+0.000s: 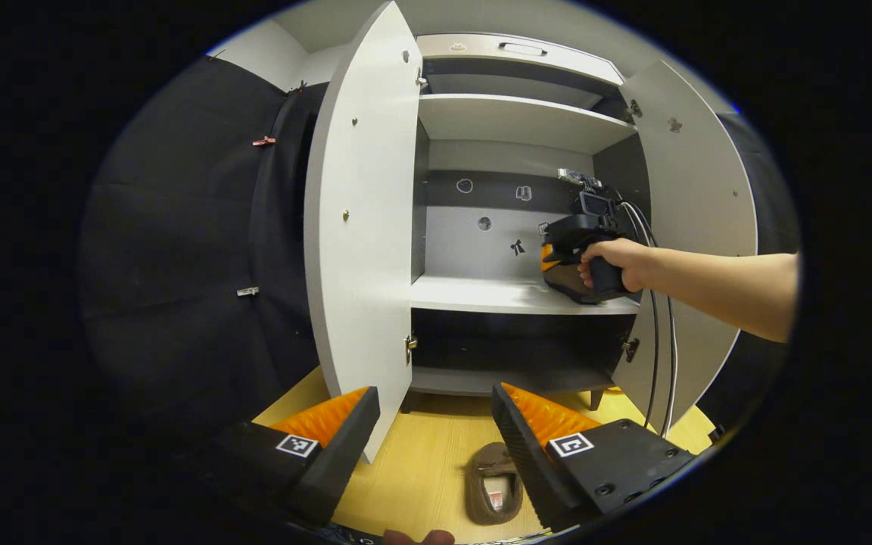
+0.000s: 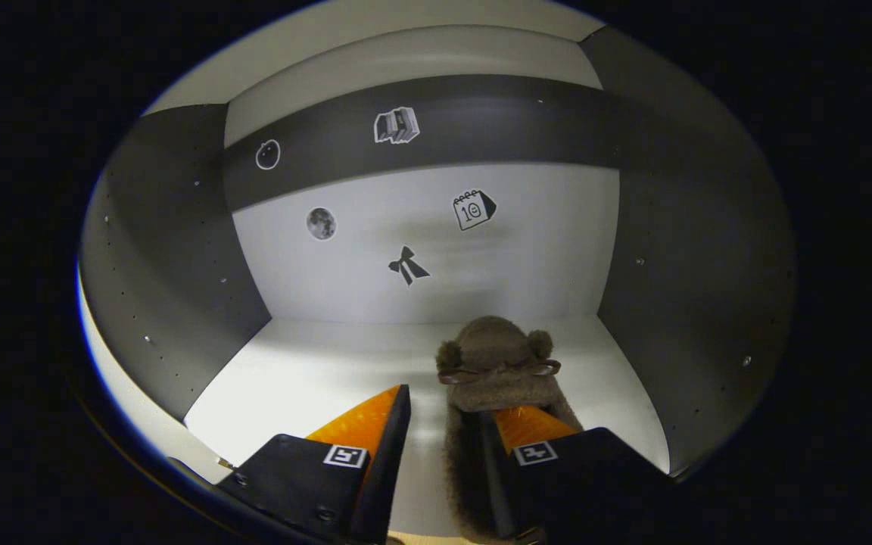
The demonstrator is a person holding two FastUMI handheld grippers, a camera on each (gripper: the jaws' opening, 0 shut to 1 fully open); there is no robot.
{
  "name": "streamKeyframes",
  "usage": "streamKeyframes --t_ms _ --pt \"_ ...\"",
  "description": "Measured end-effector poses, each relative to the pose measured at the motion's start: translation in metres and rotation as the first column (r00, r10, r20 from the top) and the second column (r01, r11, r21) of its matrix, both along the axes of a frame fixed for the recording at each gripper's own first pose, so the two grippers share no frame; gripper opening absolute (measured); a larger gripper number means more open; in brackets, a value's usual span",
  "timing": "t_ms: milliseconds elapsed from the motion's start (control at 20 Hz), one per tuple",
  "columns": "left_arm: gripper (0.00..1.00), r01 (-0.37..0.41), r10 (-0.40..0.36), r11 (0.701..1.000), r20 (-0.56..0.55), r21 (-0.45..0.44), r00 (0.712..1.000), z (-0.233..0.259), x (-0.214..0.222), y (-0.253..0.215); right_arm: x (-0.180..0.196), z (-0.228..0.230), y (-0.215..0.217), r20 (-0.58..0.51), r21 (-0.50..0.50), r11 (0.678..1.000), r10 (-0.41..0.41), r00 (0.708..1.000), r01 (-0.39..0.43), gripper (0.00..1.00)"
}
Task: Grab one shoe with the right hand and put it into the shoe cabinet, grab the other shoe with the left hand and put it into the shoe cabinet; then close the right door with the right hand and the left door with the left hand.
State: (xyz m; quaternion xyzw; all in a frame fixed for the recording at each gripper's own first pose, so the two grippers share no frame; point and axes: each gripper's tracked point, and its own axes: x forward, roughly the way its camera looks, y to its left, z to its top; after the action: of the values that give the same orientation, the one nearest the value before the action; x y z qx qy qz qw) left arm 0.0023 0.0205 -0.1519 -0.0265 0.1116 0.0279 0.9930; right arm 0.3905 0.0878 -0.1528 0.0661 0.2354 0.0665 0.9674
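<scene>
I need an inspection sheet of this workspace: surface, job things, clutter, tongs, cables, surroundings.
Surface: wooden floor; middle shelf.
Job things: one slipper on the shelf; second slipper on the floor; cabinet with left door and right door open.
Clutter: nothing seen.
Tongs: left tongs open above the floor; right tongs open, one finger inside the slipper.
Cables: cables hang from the right tongs.
Surroundings: black cloth.

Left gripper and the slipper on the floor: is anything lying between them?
No. In the left gripper view, only bare wooden floor lies between the left gripper and the slipper.
</scene>
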Motion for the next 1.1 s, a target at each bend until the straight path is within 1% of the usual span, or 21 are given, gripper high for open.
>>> streamKeyframes --t_ms 50,100,200,300,500,600,750,900,1000,1100 --pt "0.95 0.003 -0.003 1.0 -0.003 -0.002 1.0 -0.001 -0.001 -0.002 -0.006 0.005 0.0 0.006 -0.011 1.0 0.007 1.0 -0.007 0.55" --pt "0.95 0.008 -0.008 1.0 -0.006 -0.008 1.0 -0.002 -0.001 -0.003 -0.012 0.007 0.0 0.01 -0.02 1.0 0.015 1.0 -0.015 0.72" --pt "0.95 0.016 -0.016 1.0 -0.01 -0.019 1.0 -0.004 0.0 -0.007 -0.026 0.017 0.002 0.022 -0.013 0.999 0.036 0.999 -0.035 0.82" --pt "0.95 0.023 -0.024 1.0 -0.015 -0.014 1.0 -0.007 0.0 -0.01 -0.039 0.033 -0.001 0.061 -0.013 0.999 0.042 0.997 -0.041 0.91" --pt "0.95 0.052 -0.052 0.999 -0.04 0.002 0.998 -0.023 0.003 -0.016 -0.079 0.075 -0.009 0.168 -0.008 0.999 0.054 0.984 -0.053 0.93" --pt "0.95 0.068 -0.069 0.998 -0.085 -0.012 0.994 -0.043 0.004 -0.02 -0.107 0.094 -0.01 0.221 -0.001 0.998 0.058 0.974 -0.059 0.96" --pt "0.95 0.092 -0.094 0.996 -0.168 -0.016 0.981 -0.083 0.004 -0.025 -0.155 0.118 -0.013 0.315 -0.002 0.997 0.07 0.947 -0.073 0.96" --pt "0.95 0.158 -0.15 0.987 -0.262 0.011 0.954 -0.132 0.002 -0.036 -0.202 0.127 -0.016 0.349 0.021 0.996 0.072 0.934 -0.085 0.96" --pt "0.95 0.212 -0.195 0.977 -0.328 0.014 0.924 -0.168 0.005 -0.046 -0.229 0.131 -0.023 0.365 0.035 0.996 0.065 0.929 -0.083 0.96" --pt "0.94 0.26 -0.244 0.966 -0.393 -0.014 0.887 -0.201 0.002 -0.057 -0.251 0.137 -0.036 0.388 0.028 0.997 0.057 0.92 -0.073 0.96"
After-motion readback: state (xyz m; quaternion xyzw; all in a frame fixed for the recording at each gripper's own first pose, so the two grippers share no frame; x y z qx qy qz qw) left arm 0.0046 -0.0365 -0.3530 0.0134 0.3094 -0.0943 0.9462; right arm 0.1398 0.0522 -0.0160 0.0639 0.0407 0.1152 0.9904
